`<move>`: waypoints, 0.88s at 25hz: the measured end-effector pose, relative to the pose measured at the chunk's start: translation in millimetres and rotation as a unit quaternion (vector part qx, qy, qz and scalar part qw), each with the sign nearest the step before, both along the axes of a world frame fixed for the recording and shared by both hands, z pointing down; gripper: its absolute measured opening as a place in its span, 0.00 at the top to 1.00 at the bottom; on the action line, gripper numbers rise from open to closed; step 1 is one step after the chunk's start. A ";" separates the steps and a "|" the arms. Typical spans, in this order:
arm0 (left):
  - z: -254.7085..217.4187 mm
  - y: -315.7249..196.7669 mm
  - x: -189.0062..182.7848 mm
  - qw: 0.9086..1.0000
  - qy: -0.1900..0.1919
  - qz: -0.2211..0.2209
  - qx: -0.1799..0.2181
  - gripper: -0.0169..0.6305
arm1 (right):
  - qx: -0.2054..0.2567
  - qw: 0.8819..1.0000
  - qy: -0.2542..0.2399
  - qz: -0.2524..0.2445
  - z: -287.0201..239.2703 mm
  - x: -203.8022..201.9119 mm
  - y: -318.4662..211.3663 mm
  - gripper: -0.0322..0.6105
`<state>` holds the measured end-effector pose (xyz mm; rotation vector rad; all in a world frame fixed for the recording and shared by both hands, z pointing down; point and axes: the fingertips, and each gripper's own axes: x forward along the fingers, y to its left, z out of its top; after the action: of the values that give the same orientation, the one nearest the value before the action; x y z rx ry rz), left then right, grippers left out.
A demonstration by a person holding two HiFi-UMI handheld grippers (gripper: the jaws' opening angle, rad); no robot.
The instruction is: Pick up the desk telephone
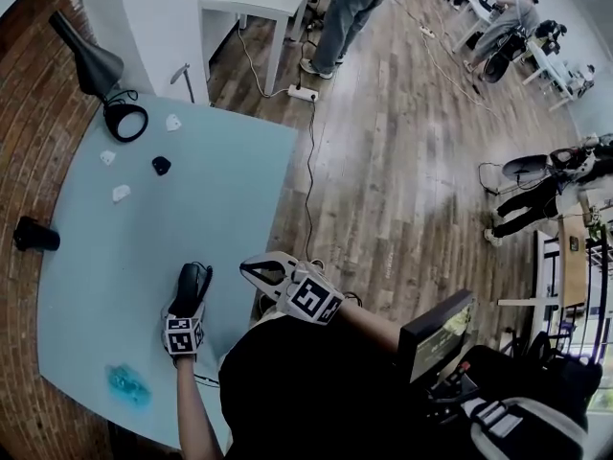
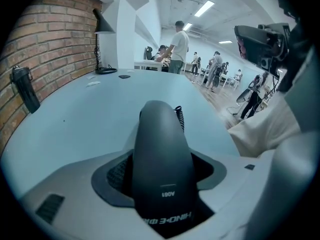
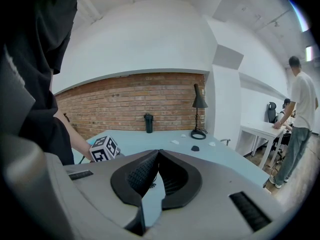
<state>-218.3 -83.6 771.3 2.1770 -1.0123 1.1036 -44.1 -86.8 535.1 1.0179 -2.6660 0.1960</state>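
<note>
The black telephone handset [image 1: 192, 282] lies on the pale blue table [image 1: 230, 199] near its front edge. In the left gripper view the handset [image 2: 161, 159] fills the gap between the jaws, and the dark pads [image 2: 119, 173] lie against its sides. Its coiled cord [image 2: 179, 117] trails off its far end. My left gripper [image 1: 190, 300] points steeply down onto it, shut on the handset. My right gripper [image 1: 245, 268] hovers just right of the handset, level, its jaws shut with nothing between them [image 3: 159, 153]. The left gripper's marker cube [image 3: 105, 149] shows in the right gripper view.
A black desk lamp [image 1: 123, 118] stands at the table's far end beside several small white and black pieces [image 1: 161, 165]. A dark bottle [image 1: 36, 235] stands by the brick wall at left. A blue object [image 1: 127, 383] lies near the front corner. People [image 1: 340, 17] stand beyond.
</note>
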 end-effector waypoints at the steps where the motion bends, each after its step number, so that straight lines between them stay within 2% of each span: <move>1: -0.3 0.4 0.5 1.000 0.000 0.001 0.000 0.47 | 0.000 1.000 0.000 0.001 0.0 1.2 0.2 0.91; 6: -2.7 1.2 1.0 1.000 -0.001 -0.002 0.004 0.47 | 0.001 1.000 -0.002 0.000 -0.8 -0.1 1.2 0.91; 15: -6.4 0.6 5.4 0.999 -0.021 0.019 0.020 0.48 | 0.003 1.000 -0.003 0.000 -2.8 2.8 -1.0 0.91; 22: -10.3 -0.3 3.7 1.000 -0.011 0.008 0.020 0.48 | 0.003 1.000 -0.006 -0.004 -1.7 2.2 -0.3 0.91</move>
<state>-214.5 -83.9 761.0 2.2125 -1.0380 1.1262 -41.8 -87.1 533.4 1.0111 -2.6831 0.1941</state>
